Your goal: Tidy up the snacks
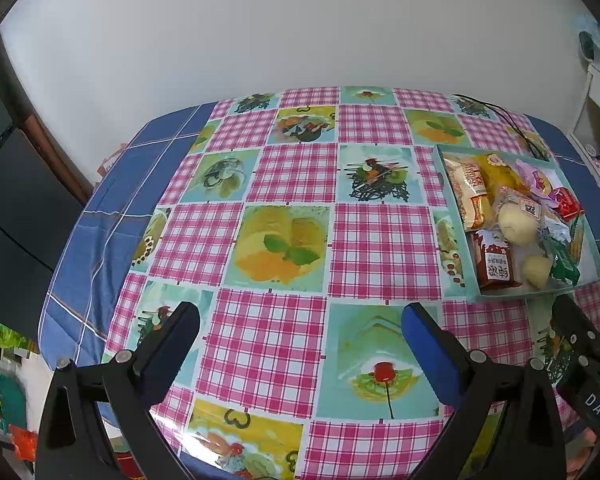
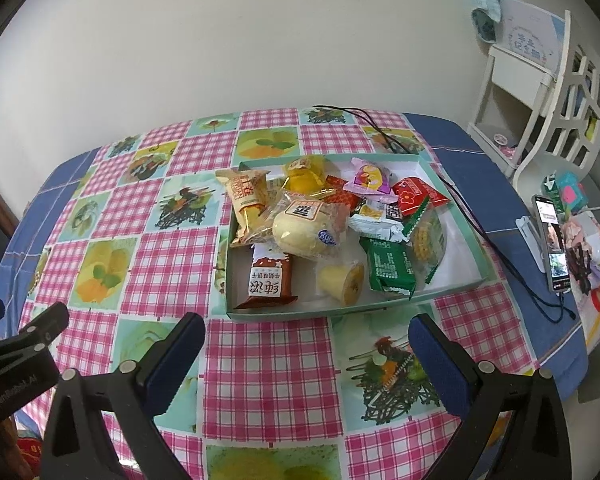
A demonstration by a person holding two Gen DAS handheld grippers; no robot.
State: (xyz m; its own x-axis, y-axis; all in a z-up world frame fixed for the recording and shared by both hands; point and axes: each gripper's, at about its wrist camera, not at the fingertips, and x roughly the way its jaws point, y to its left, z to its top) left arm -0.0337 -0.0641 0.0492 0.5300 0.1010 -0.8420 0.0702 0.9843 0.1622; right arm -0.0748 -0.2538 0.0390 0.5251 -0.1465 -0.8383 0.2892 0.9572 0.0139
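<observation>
Both claws spread wide and empty above the tablecloth, snacks piled in the tray.

The left gripper hovers over the checked tablecloth with its fingers far apart, holding and touching nothing; the right gripper is likewise spread wide, empty, just short of the tray's near wall. The shallow green-rimmed tray sits on the right part of the table and holds all the snacks: a brown biscuit packet at its near left corner, a pale bun in clear wrap above it, a yellow jelly cup on its side, a green packet, a gold packet leaning over the left wall, and red and purple wrappers at the back. A black cable trails behind the tray; a phone stands to the right.
</observation>
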